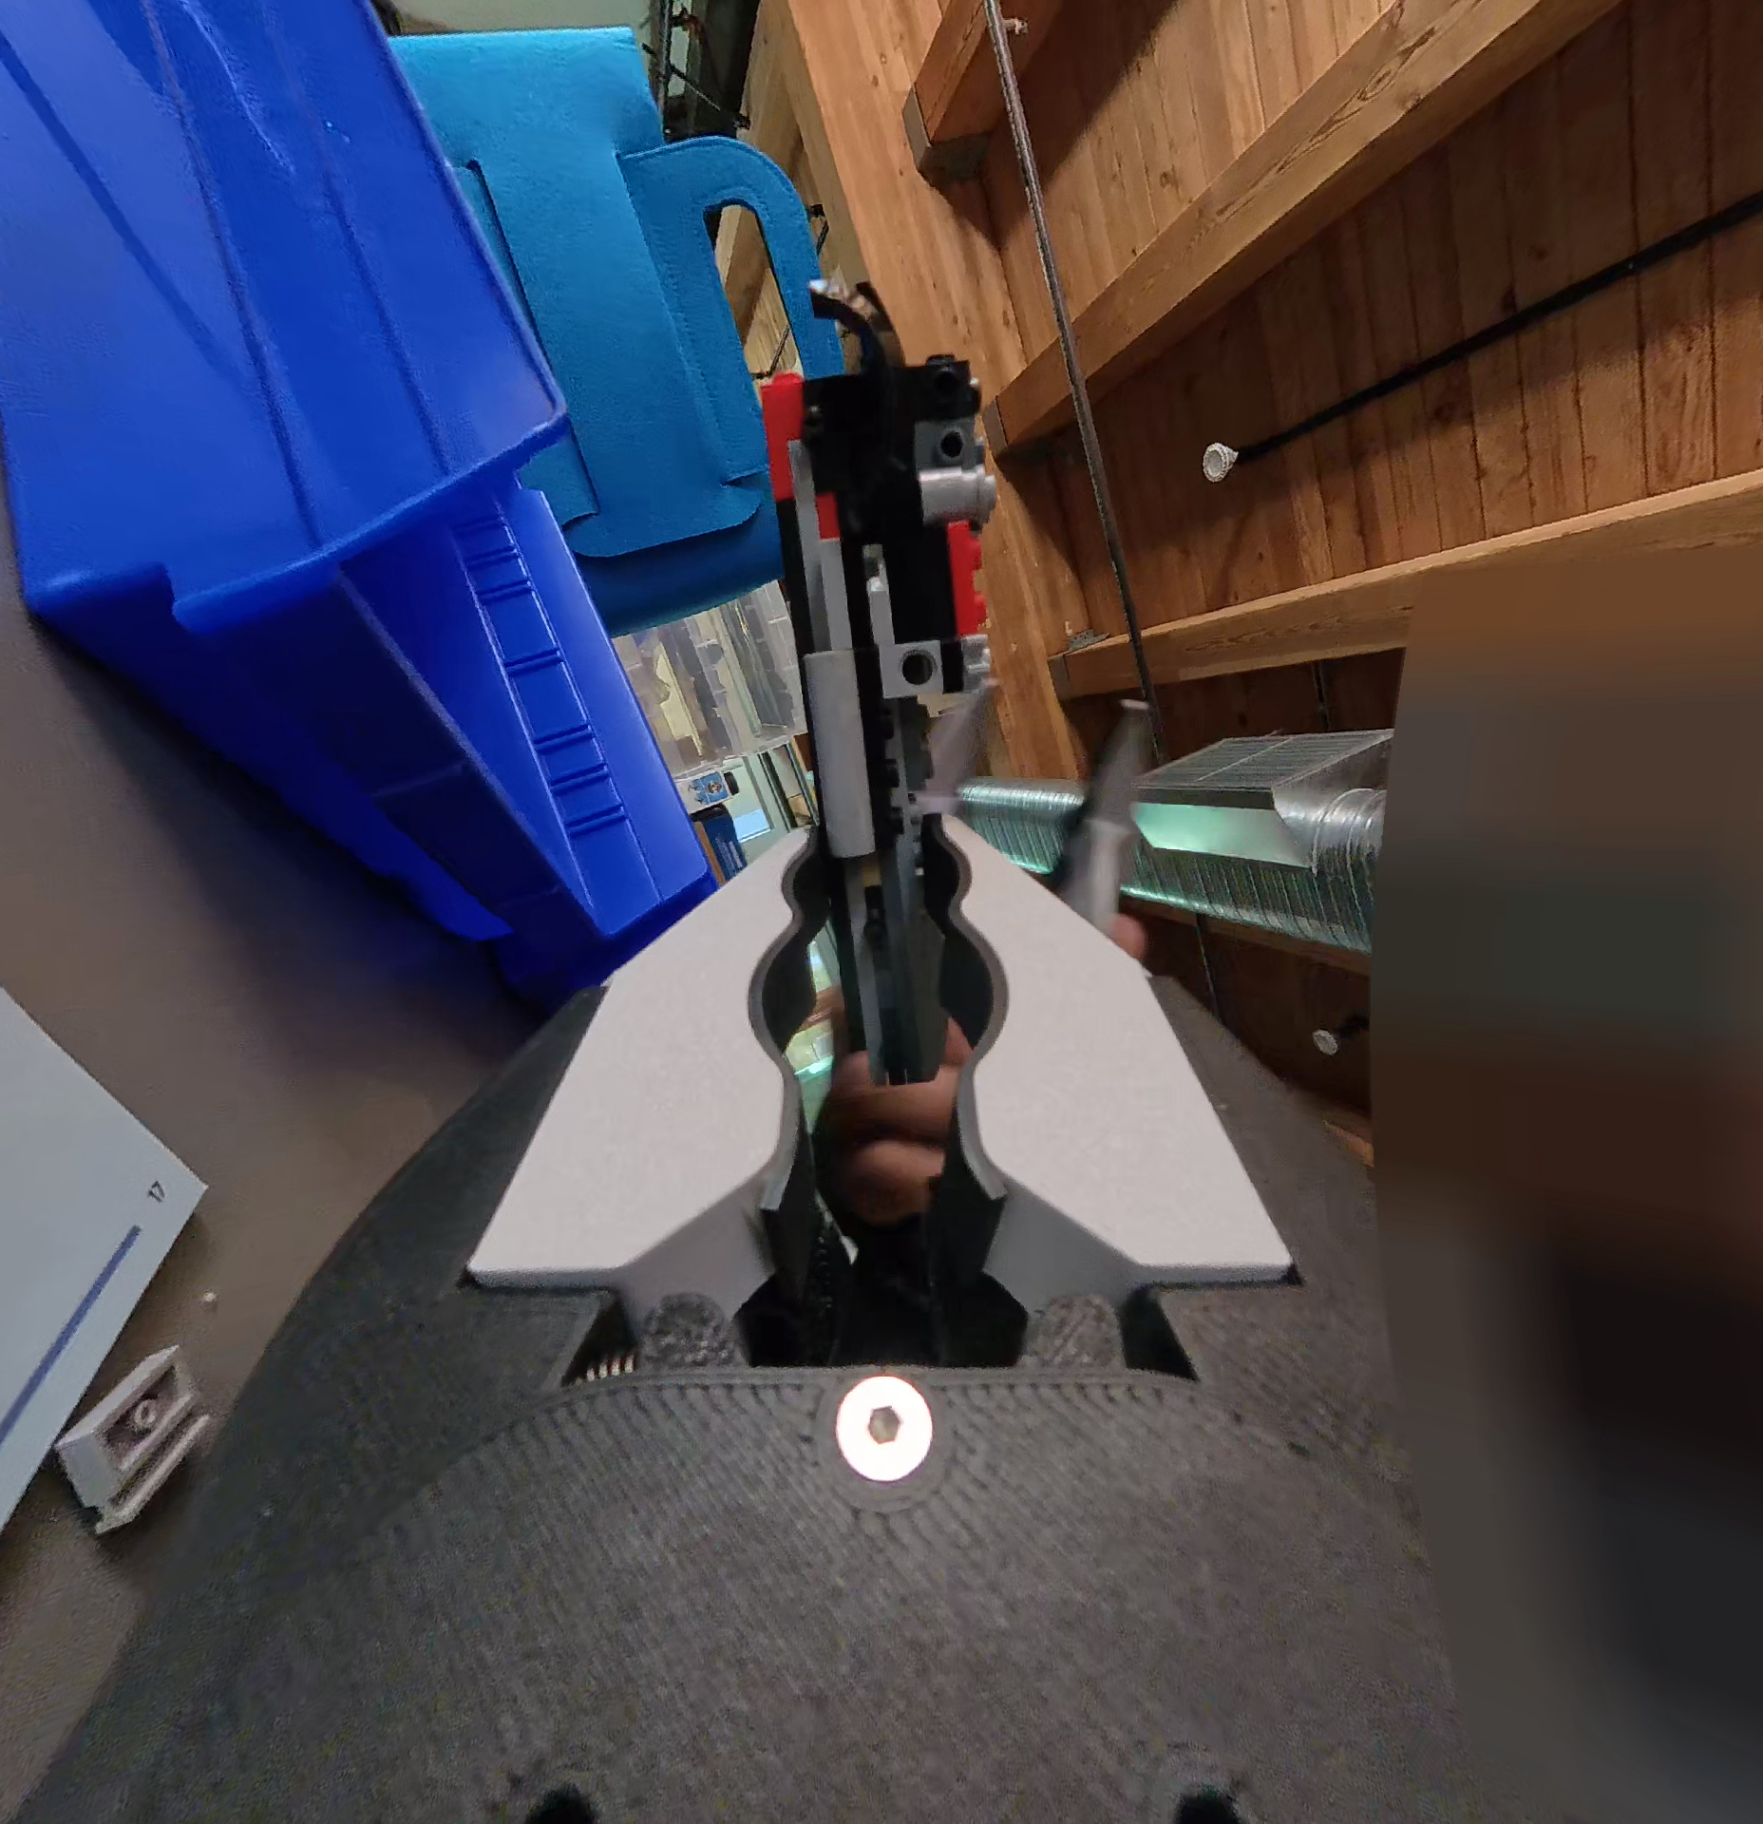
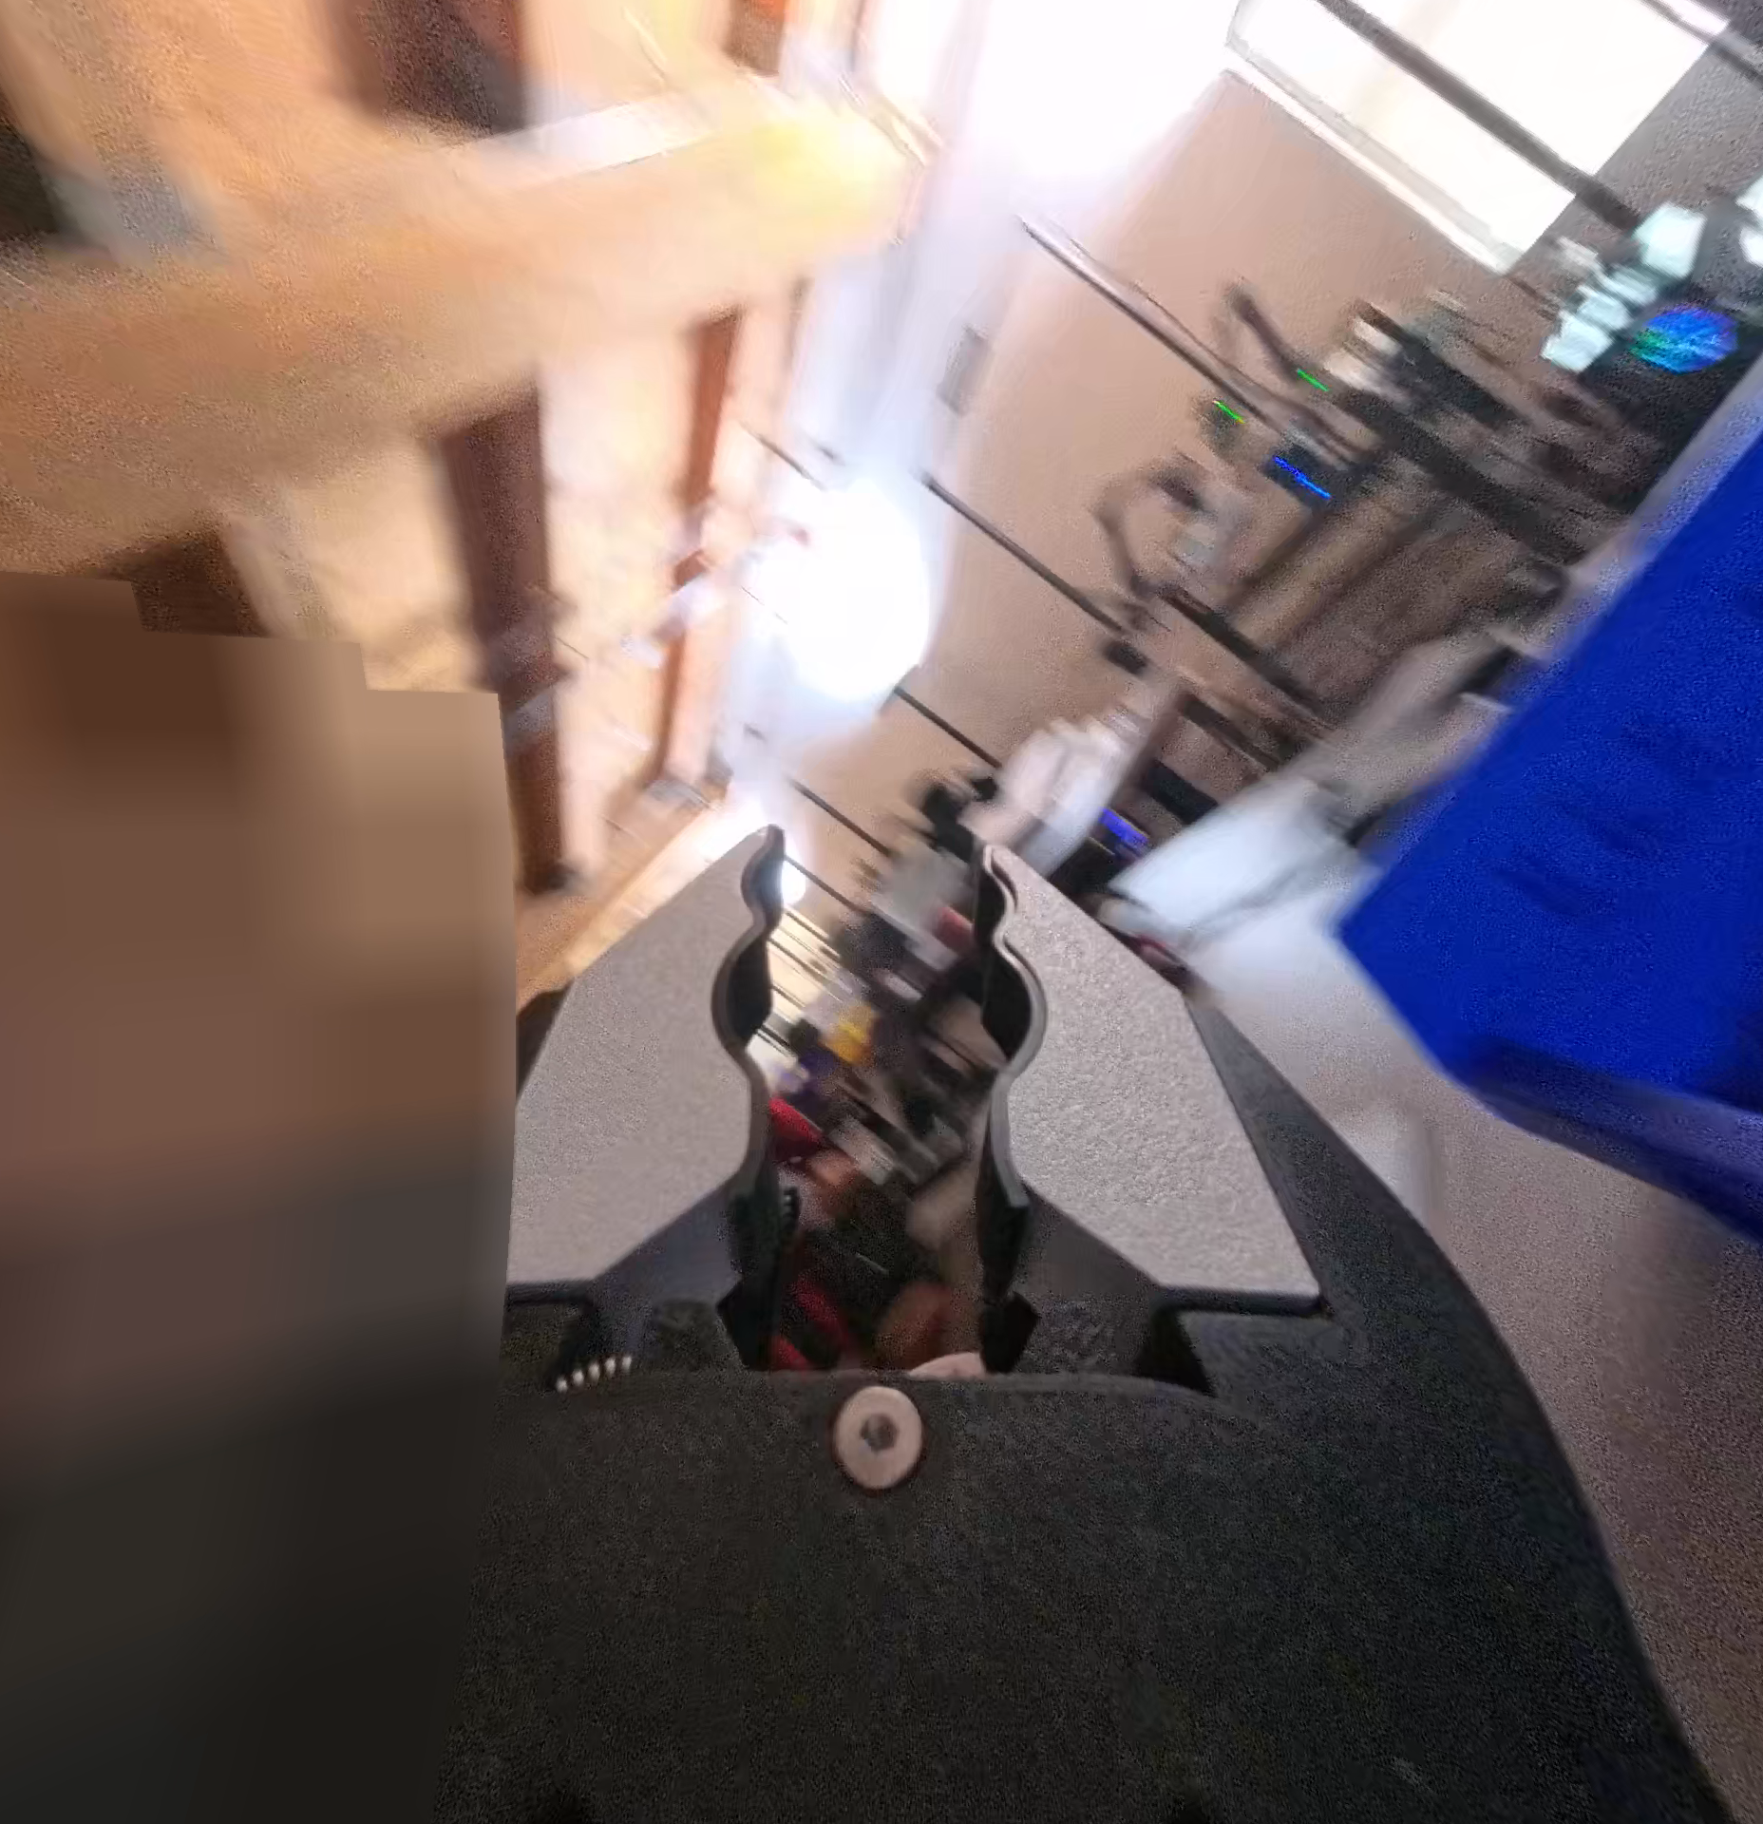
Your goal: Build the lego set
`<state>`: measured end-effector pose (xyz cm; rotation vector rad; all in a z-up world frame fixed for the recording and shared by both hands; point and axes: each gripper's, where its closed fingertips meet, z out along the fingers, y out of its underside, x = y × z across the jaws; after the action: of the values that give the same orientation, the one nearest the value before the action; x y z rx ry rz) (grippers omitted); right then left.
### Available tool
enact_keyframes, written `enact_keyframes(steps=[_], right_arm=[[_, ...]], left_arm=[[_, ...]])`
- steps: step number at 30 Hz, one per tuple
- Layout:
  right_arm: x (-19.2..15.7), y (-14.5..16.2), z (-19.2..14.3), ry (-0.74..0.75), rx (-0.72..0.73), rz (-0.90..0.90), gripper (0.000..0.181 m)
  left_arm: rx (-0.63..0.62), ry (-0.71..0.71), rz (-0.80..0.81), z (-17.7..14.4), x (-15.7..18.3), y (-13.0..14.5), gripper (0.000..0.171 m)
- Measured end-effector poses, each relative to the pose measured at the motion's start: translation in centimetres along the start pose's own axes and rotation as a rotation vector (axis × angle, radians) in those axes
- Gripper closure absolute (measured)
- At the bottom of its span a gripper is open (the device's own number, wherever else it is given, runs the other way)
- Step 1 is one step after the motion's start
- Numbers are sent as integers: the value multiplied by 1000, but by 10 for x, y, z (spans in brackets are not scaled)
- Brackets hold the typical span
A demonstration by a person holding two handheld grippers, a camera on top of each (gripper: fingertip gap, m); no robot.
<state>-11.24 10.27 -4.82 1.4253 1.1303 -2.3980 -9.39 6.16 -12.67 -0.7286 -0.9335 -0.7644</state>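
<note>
My left gripper [image 1: 878, 839] is shut on a long lego assembly [image 1: 897, 513] of black, red and grey bricks. It holds the assembly edge-on, raised off the table, with the far end sticking well past the fingertips. A blurred grey shape [image 1: 1095, 829] to the right of the assembly may be the other gripper. A hand [image 1: 887, 1135] shows through the gap behind the fingers. In the right wrist view, which is smeared by motion, my right gripper [image 2: 878, 859] is open with nothing between its fingers and points out into the room.
Large blue bins [image 1: 266, 494] and a lighter blue handled case [image 1: 641, 296] stand at the left on the dark table [image 1: 216, 938]. A loose grey lego piece [image 1: 132, 1436] lies beside a white instruction page [image 1: 39, 1234]. A wooden wall [image 1: 1351, 296] is behind. A blue bin [image 2: 1598, 888] is at the right. Across from one pair of fingers to the other is roughly 10 cm.
</note>
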Motion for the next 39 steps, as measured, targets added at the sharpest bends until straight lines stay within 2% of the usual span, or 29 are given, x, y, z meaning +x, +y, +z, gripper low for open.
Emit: enact_keyframes(steps=[1,3,7,10,18,20,22,32,33,35,36,39], right_arm=[[24,13,0,98,-80,-20,141],[48,36,1,162,-196,24,126],[63,63,1,194,-307,61,131],[62,65,2,180,-310,67,137],[56,74,5,144,-344,74,138],[53,74,5,118,-346,75,146],[49,74,4,88,-348,60,163],[53,76,6,80,-355,96,165],[55,76,7,81,-360,117,162],[57,78,8,58,-386,161,136],[56,80,9,42,-400,181,130],[57,85,12,19,-436,196,128]], left_arm=[[-2,-3,12,0,1,0,153],[-13,-11,36,1,2,2,153],[-35,-27,77,3,2,6,153],[-37,-36,92,3,1,6,153],[-58,-37,104,5,3,10,153],[-66,-48,111,5,1,11,153],[-76,-59,112,5,-2,12,153],[-67,-62,89,4,-5,11,153],[-63,-60,83,3,-6,10,153],[-54,-63,78,2,-5,8,153],[-55,-68,82,2,-6,7,153],[-72,-88,96,2,-7,7,153]])
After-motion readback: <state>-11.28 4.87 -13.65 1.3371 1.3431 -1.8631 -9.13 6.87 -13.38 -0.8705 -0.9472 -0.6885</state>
